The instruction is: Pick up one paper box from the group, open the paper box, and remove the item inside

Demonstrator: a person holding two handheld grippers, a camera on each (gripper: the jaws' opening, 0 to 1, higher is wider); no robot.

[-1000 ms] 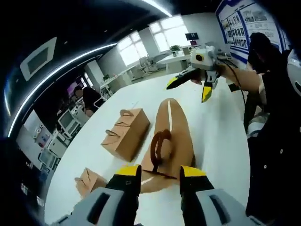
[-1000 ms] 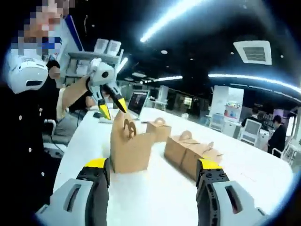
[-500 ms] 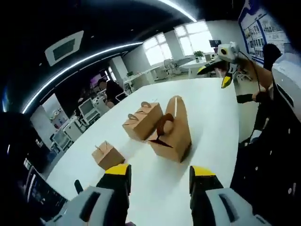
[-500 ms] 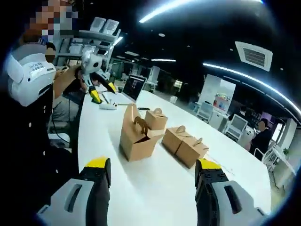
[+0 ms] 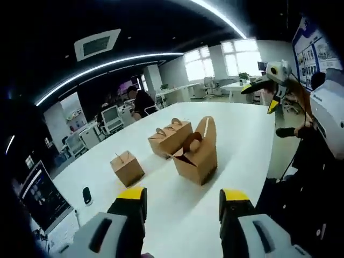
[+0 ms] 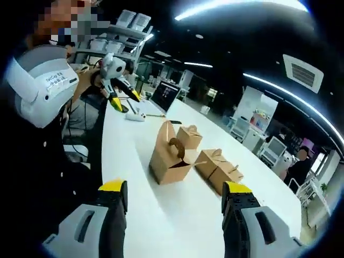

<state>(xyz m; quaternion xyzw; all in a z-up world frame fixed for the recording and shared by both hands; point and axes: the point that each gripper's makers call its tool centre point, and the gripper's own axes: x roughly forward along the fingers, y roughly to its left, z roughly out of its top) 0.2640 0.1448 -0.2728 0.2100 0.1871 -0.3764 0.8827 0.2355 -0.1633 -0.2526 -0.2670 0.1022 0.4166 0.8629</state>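
The opened box (image 5: 195,157) sits on the table (image 5: 247,134). Just behind it is a long closed box (image 5: 170,137); off to its left, a small box (image 5: 127,167).

Open-plan office: long white table (image 5: 236,140), desks with monitors (image 5: 110,114), ceiling light strips (image 5: 107,67), laptop (image 6: 165,97).

My left gripper view looks from well back across the long white tabletop (image 5: 244,142) toward far windows, my right gripper view looks back along it from the opposite end, and both share the opened brown paper box (image 5: 196,153) (image 6: 169,156) and its neighbours.
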